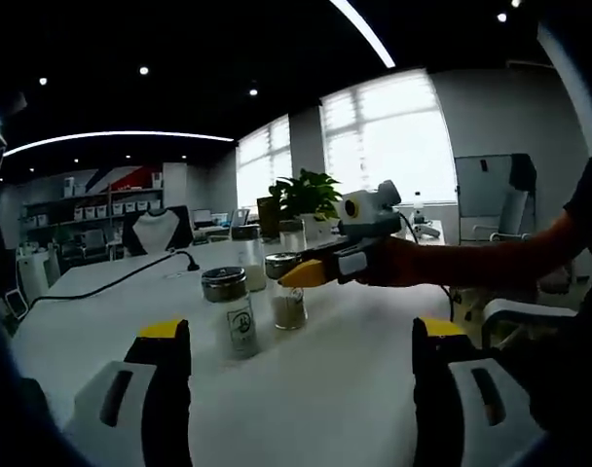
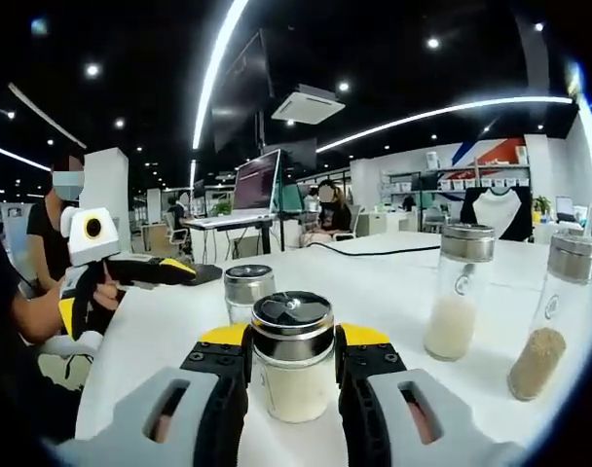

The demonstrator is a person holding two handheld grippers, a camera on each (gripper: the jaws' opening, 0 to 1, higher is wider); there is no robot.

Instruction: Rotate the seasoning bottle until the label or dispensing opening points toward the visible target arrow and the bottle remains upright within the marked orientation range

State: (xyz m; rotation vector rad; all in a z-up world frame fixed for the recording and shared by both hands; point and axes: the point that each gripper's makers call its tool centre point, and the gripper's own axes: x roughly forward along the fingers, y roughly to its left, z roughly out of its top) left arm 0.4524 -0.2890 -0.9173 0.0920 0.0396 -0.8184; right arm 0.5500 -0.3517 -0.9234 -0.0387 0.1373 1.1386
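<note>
Centrally, the right gripper (image 2: 292, 362) clamps an upright bottle (image 2: 292, 355) to turn it — left gripper (image 1: 301, 336) waits wide open.

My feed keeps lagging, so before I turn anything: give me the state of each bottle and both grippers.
Right gripper: shut on gripped seasoning bottle.
Gripped seasoning bottle: upright, lid on, pale contents.
Left gripper: open, holding nothing.
Labelled bottle: upright on white table, lid on.
Tall rice-coloured bottle: upright, capped.
Brown-grain bottle: upright, capped, about one-third full.
</note>
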